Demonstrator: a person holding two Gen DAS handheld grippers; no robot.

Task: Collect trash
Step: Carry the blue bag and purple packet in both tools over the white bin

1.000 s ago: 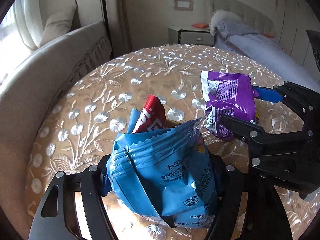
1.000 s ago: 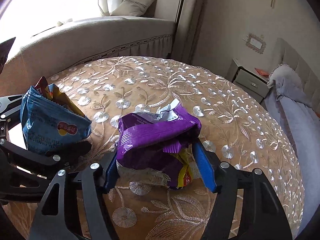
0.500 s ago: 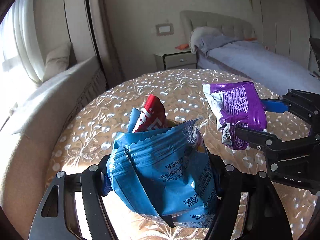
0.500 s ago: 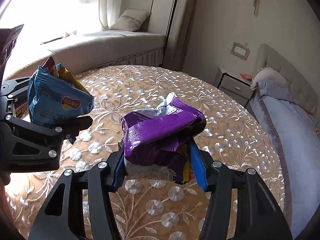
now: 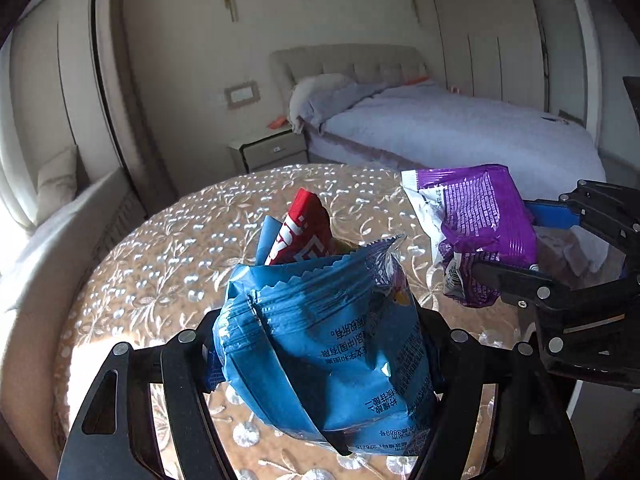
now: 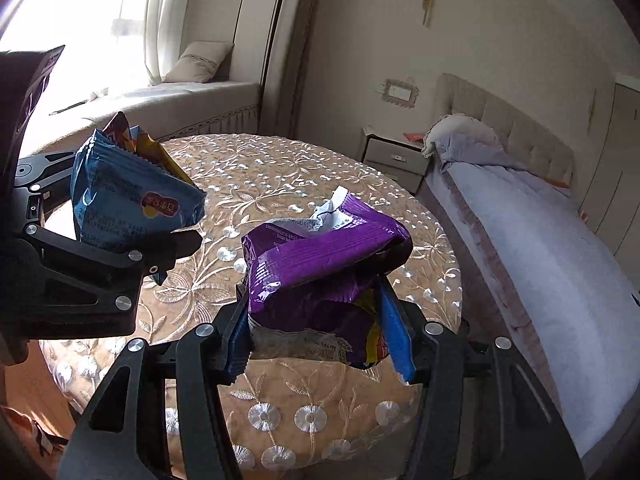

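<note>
1. Left gripper [image 5: 320, 364]: its black fingers [image 5: 184, 364] stand partly apart and are clamped on a crumpled blue foil snack bag [image 5: 332, 344], one finger pressing on each side of the bag.
2. The blue foil snack bag fills the gap between the left fingers and projects forward past their tips. A red glossy wrapper [image 5: 304, 232] stands upright out of the bag's torn zigzag mouth, beyond the fingertips. From the right wrist view, a yellow-orange wrapper [image 6: 160, 156] shows beside it in the same opening.
3. Right gripper [image 6: 320, 332]: its black fingers with blue pads [image 6: 396, 336] are closed against a crumpled purple foil snack bag [image 6: 320, 256]. The right jaws have just been closing, with this bag between them.
4. The purple foil snack bag bulges above and ahead of the right fingers. Its torn white inner edge [image 6: 332, 208] points up, away from the fingertips.
5. Both bags hang clear above the round tabletop [image 6: 280, 184], which is covered by a gold cloth embroidered with silver flowers.
6. The two grippers are side by side, near each other but apart; the bags do not touch.
7. Beyond the fingertips: a bed with a lilac-grey cover [image 5: 460, 128] and a pale bedside cabinet [image 5: 272, 152].
</note>
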